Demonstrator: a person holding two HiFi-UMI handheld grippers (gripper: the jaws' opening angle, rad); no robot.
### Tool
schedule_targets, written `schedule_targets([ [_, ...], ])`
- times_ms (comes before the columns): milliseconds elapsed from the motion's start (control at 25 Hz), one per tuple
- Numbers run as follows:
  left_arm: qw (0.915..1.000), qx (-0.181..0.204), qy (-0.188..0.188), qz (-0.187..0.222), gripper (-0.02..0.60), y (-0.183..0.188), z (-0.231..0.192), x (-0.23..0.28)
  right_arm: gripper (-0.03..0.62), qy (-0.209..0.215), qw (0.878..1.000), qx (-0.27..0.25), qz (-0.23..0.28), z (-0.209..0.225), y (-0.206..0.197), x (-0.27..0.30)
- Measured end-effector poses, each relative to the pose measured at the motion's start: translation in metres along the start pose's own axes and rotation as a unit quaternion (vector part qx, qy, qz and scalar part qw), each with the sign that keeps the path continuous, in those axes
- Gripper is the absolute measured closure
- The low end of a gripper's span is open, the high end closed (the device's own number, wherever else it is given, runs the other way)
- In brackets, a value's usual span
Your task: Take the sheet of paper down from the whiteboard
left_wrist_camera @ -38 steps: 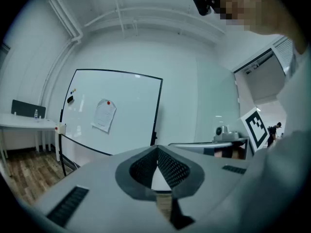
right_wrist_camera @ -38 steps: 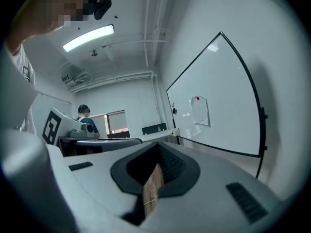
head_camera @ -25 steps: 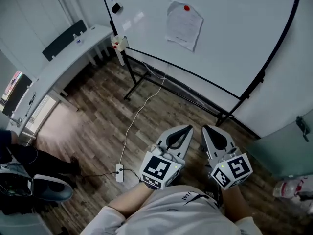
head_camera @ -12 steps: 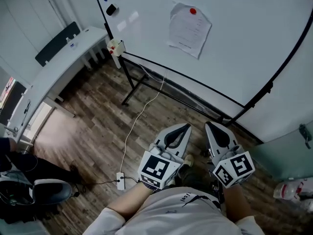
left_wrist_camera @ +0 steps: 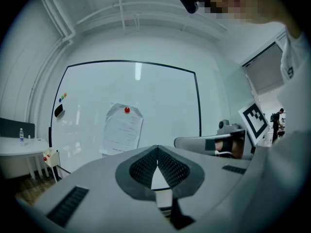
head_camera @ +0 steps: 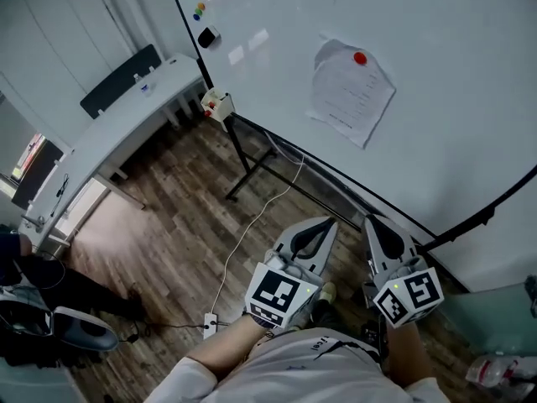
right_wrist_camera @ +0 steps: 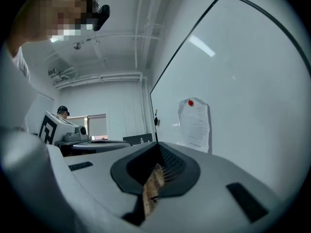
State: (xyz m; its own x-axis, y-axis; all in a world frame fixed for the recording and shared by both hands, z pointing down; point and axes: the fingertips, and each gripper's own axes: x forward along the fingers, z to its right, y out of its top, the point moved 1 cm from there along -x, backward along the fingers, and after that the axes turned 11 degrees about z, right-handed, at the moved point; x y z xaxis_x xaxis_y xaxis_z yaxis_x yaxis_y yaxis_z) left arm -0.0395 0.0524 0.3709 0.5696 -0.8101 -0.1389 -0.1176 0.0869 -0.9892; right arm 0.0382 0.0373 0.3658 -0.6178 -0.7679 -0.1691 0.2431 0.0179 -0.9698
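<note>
The sheet of paper [head_camera: 351, 93] hangs slightly crumpled on the whiteboard [head_camera: 453, 49], pinned by a red magnet [head_camera: 360, 58]. In the head view it sits at about twelve o'clock from both our grippers, well apart from them. Our left gripper [head_camera: 329, 222] has its jaws clenched together on nothing, the sheet at eleven o'clock above its tips in its own view, and our right gripper [head_camera: 372, 218] is likewise closed and empty, the sheet at one o'clock from its tips.

The sheet of paper [head_camera: 350, 91] is hanging on the whiteboard [head_camera: 453, 40], ahead of the left gripper [head_camera: 329, 222] and right gripper [head_camera: 374, 220]; a desk [head_camera: 126, 120] is standing leftward.
</note>
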Motion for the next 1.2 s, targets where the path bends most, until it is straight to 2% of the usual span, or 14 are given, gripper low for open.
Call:
schedule_targets([
  [400, 0.9994, 0.019, 0.025, 0.018, 0.568, 0.012, -0.044, 0.115, 0.58, 0.022, 1.0, 0.006, -0.004, 0.094, 0.008, 0.07],
  [680, 0.9988, 0.03, 0.028, 0.025, 0.568, 0.016, -0.071, 0.16, 0.58, 0.02, 1.0, 0.007, -0.008, 0.126, 0.008, 0.104],
  [1040, 0.9968, 0.059, 0.012, 0.052, 0.566, 0.037, -0.117, 0.214, 0.579, -0.026, 1.0, -0.011, -0.006, 0.155, 0.009, 0.142],
  [1200, 0.9916, 0.108, -0.001, 0.072, 0.565, 0.062, -0.133, 0.238, 0.576, -0.056, 0.998, -0.02, 0.001, 0.164, 0.014, 0.154],
])
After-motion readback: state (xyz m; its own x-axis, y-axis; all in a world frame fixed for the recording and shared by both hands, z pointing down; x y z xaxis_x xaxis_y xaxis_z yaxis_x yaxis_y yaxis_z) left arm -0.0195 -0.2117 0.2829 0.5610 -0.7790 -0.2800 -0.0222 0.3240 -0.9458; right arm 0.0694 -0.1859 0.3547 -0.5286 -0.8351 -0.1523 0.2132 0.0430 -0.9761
